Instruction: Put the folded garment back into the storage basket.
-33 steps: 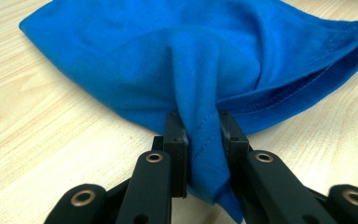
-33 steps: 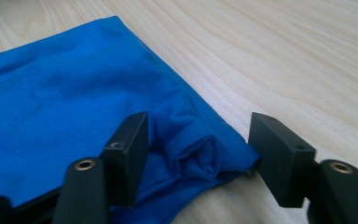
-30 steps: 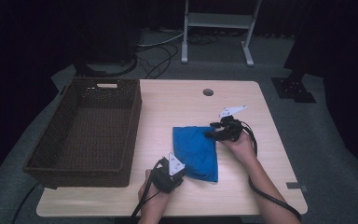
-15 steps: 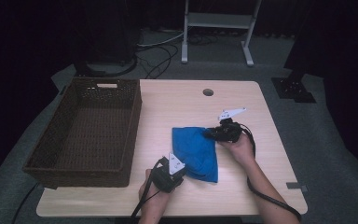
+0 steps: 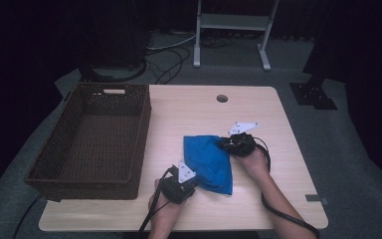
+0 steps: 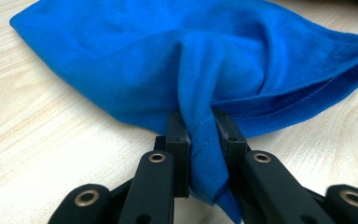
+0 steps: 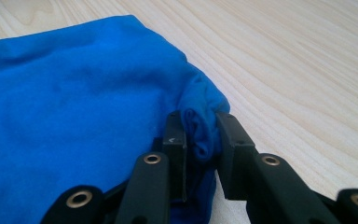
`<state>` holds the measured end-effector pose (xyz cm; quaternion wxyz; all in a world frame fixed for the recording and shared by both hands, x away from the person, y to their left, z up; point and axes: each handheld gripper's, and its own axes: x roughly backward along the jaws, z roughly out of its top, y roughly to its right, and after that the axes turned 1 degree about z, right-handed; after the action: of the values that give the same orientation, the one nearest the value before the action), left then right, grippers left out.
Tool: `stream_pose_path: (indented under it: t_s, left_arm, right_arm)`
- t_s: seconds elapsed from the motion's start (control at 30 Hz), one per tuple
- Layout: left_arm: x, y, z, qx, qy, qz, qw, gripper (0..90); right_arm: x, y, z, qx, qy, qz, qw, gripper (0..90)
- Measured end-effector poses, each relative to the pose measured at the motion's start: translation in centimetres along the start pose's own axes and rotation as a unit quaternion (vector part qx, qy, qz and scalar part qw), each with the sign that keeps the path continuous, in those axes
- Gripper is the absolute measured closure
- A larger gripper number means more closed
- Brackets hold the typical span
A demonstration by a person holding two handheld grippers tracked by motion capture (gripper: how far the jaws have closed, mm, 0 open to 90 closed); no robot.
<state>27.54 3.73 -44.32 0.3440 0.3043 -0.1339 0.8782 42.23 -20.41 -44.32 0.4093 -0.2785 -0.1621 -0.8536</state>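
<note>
Left gripper view: the left gripper [image 6: 200, 135] pinches a bunched fold of the soft blue cloth [image 6: 177, 60], which lies on the pale wooden tabletop [image 5: 189, 107] beside a dark woven basket [image 5: 92, 139]. The right gripper [image 7: 200, 135], its jaws just closing, grips a gathered corner of the cloth's opposite edge.

blue cloth [image 7: 74, 116] cut off at left edge

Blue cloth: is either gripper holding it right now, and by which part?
Both. The left gripper pinches a bunched fold at the blue cloth's near edge; the right gripper, jaws just closed, pinches its bunched corner.
</note>
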Motion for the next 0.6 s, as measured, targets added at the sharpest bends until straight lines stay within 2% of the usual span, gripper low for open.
stream_pose_path:
  t_s: [0.1, 0.23, 0.5, 0.6]
  left_arm:
    - [0.04, 0.09, 0.05, -0.008, 0.010, 0.004, 0.9999, 79.5]
    - [0.19, 0.16, 0.12, -0.015, 0.037, 0.009, 0.9992, 80.0]
    - [0.07, 0.04, 0.36, -0.003, 0.073, 0.008, 0.9973, 80.6]
    - [-0.08, -0.32, 0.53, 0.013, 0.096, -0.001, 0.9953, 80.7]
  right_arm:
    - [0.01, -0.03, -0.01, 0.001, 0.000, -0.002, 1.0000, 75.2]
    - [0.00, -0.06, 0.02, 0.001, 0.000, -0.003, 1.0000, 75.2]
    - [0.01, -0.14, 0.12, 0.000, -0.004, -0.007, 1.0000, 75.3]
    - [0.03, -0.15, 0.18, -0.001, -0.007, -0.006, 1.0000, 75.3]
